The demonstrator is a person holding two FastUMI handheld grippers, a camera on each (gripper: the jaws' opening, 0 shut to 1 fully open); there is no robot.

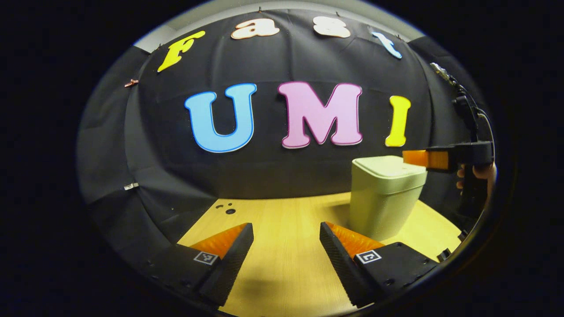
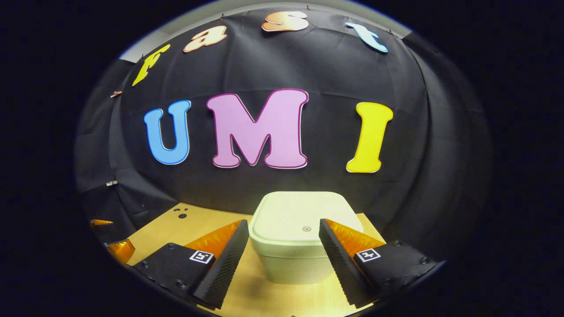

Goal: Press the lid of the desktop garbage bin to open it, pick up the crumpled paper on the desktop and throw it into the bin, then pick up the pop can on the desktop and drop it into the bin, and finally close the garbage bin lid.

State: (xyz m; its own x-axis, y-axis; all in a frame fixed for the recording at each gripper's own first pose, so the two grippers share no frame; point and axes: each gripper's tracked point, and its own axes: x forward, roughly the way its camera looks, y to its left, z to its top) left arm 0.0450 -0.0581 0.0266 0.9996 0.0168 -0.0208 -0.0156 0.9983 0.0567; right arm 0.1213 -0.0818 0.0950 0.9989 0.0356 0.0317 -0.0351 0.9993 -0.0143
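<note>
The garbage bin [image 2: 304,237] stands near the table's [image 1: 282,264] far edge, close to the black cloth wall, its lid [image 2: 304,218] flat and shut. In the right gripper view the right hand-held gripper [image 2: 284,231] hangs just above the lid with its fingers spread wide, one to each side of the lid's front; whether they touch it I cannot tell. A small round mark sits on the lid between them.

In the left gripper view the left hand-held gripper [image 1: 286,233] is also spread, holding nothing, over bare wood well to the left of the bin [image 1: 383,193]. There the right hand-held gripper [image 1: 418,158] reaches in level over the lid's right edge, with a hand [image 1: 478,174] behind it.

The pale wooden table has a few small dark holes [image 1: 227,208] near its far left corner. Open tabletop lies in front of and left of the bin.
</note>
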